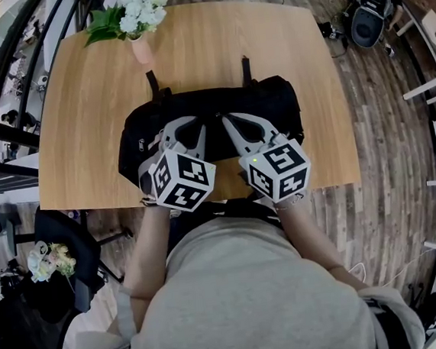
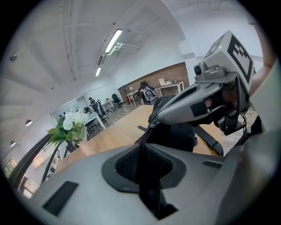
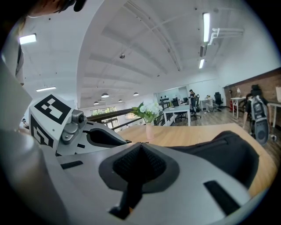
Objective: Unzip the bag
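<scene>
A black bag [image 1: 280, 102] lies across the near half of the wooden table [image 1: 206, 48]. Both grippers rest on top of it, tips close together near its middle. My left gripper [image 1: 190, 126] is shut on a black strip of the bag along the zipper [image 2: 147, 136], which runs up from its jaws [image 2: 142, 160]. My right gripper [image 1: 232, 121] is shut, and its tips [image 2: 153, 123] pinch the small metal zipper pull at the top of that zipper line. In the right gripper view the pads [image 3: 136, 169] press together, the left gripper [image 3: 125, 141] sits beside them and the bag [image 3: 224, 154] bulges at the right.
A pink vase of white flowers [image 1: 138, 20] stands at the table's far left corner. Two bag straps [image 1: 152, 84] trail toward the back. Black chairs [image 1: 56, 247] stand at the left of the table. A backpack [image 1: 370, 5] sits on the floor at the far right.
</scene>
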`<action>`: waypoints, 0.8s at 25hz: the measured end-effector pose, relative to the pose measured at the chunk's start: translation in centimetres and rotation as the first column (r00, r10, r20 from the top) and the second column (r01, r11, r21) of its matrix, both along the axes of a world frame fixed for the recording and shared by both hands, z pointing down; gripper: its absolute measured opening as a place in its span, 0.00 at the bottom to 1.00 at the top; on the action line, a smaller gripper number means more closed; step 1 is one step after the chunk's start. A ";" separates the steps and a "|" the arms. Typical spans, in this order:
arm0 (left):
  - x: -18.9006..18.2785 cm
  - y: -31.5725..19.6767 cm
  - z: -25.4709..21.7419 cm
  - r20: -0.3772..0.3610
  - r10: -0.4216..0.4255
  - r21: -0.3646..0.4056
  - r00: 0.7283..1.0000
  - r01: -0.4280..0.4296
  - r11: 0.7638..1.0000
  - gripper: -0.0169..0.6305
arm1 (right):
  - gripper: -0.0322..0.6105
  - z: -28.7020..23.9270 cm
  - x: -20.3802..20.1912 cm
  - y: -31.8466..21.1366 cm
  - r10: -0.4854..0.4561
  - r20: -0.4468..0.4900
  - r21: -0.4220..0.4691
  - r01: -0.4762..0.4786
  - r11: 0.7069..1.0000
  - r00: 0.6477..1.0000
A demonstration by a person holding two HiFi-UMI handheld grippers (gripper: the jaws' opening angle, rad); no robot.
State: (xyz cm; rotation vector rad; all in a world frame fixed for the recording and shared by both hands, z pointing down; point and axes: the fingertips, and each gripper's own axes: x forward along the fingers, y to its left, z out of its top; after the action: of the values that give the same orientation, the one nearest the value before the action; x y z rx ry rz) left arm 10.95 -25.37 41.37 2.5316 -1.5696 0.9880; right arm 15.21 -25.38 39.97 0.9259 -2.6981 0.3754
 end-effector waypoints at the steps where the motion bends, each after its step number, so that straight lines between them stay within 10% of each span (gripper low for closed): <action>1: 0.1 0.0 0.0 -0.003 -0.001 0.000 1.000 0.001 1.000 0.11 | 0.07 0.0 0.1 0.0 0.001 0.002 -0.003 -0.001 1.000 1.000; 20: -0.7 0.3 0.7 -0.082 -0.055 -0.016 0.995 0.054 0.998 0.11 | 0.07 0.3 5.6 -2.3 0.137 -0.027 0.014 -0.136 0.991 0.990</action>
State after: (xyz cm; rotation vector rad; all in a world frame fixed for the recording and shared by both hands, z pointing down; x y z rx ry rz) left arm 10.29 -25.03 42.12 2.4720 -1.5942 0.8736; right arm 20.83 -27.68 40.29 1.1145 -2.6222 0.3712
